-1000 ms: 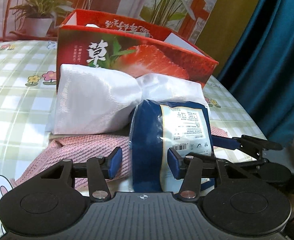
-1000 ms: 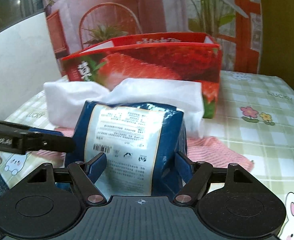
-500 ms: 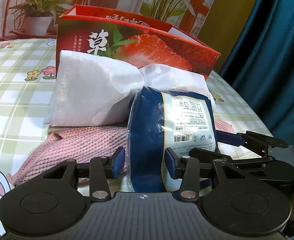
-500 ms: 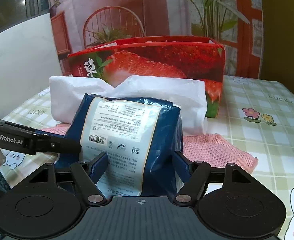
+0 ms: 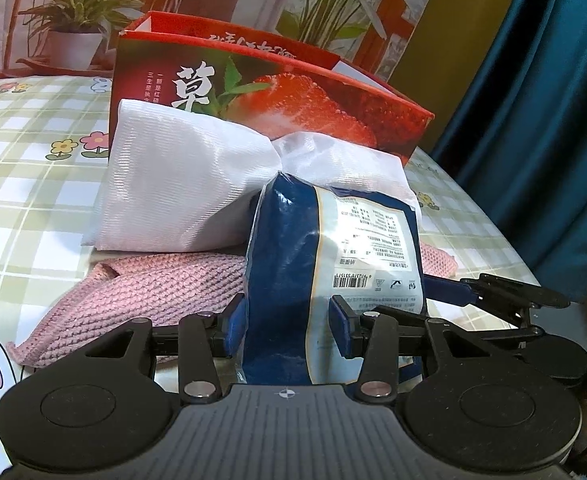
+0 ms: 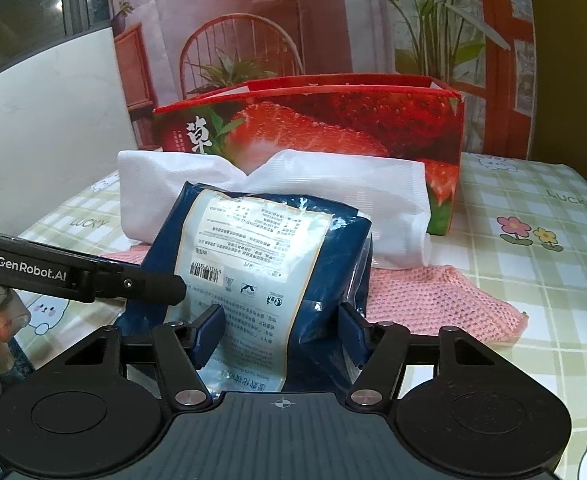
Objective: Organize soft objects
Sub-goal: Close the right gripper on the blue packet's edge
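Looking along the left tool [image 5: 287, 326]: its blue pads pinch the near end of the blue wipes pack [image 5: 329, 280], held upright. Pack stands over the pink knitted cloth [image 5: 141, 292], white pouch [image 5: 181, 192] just behind, strawberry box [image 5: 269, 96] farther back on the checked worktop [image 5: 25, 184].

Right view: right tool [image 6: 281, 332] likewise grips the blue wipes pack [image 6: 261, 264] at both sides; left tool's finger [image 6: 93, 276] touches its left edge.

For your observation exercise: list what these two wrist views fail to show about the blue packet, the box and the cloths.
- Blue packet underside: both views, cut off by gripper bodies.
- Strawberry box contents: hidden by its front wall.
- Pink knitted cloth: middle covered by packet and white bag.
- Label print: too small.
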`<state>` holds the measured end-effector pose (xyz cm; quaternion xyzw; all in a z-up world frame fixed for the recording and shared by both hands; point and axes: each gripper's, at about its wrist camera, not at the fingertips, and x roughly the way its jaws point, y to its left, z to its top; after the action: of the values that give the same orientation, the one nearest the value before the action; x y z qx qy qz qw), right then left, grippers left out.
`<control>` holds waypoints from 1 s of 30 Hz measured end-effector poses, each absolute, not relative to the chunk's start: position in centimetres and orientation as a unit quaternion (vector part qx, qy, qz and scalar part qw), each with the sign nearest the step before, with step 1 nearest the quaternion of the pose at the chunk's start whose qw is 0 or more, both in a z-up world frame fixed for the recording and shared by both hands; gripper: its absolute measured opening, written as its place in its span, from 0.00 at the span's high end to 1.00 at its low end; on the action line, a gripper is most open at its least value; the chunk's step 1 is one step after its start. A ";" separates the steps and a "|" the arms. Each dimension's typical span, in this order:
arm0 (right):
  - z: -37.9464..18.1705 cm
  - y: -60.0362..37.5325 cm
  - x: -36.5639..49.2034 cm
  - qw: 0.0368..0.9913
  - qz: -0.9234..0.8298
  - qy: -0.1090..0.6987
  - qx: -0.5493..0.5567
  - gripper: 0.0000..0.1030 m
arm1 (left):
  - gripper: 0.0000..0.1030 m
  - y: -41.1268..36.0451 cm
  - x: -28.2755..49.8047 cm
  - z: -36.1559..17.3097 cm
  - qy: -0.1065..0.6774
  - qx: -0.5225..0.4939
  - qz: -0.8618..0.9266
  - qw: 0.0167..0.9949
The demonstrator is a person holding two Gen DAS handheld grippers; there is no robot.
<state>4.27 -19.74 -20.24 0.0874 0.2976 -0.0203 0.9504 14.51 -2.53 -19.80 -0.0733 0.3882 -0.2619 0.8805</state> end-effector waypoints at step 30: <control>-20.1 -20.2 4.0 0.952 -0.027 0.291 0.092 0.53 | 0.82 -2.5 14.2 -19.6 0.386 -0.077 -0.287 0.873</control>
<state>3.98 -20.16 -20.14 0.0922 0.2906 -0.0265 0.9520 14.18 -2.53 -19.59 -0.0772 0.3856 -0.2875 0.8733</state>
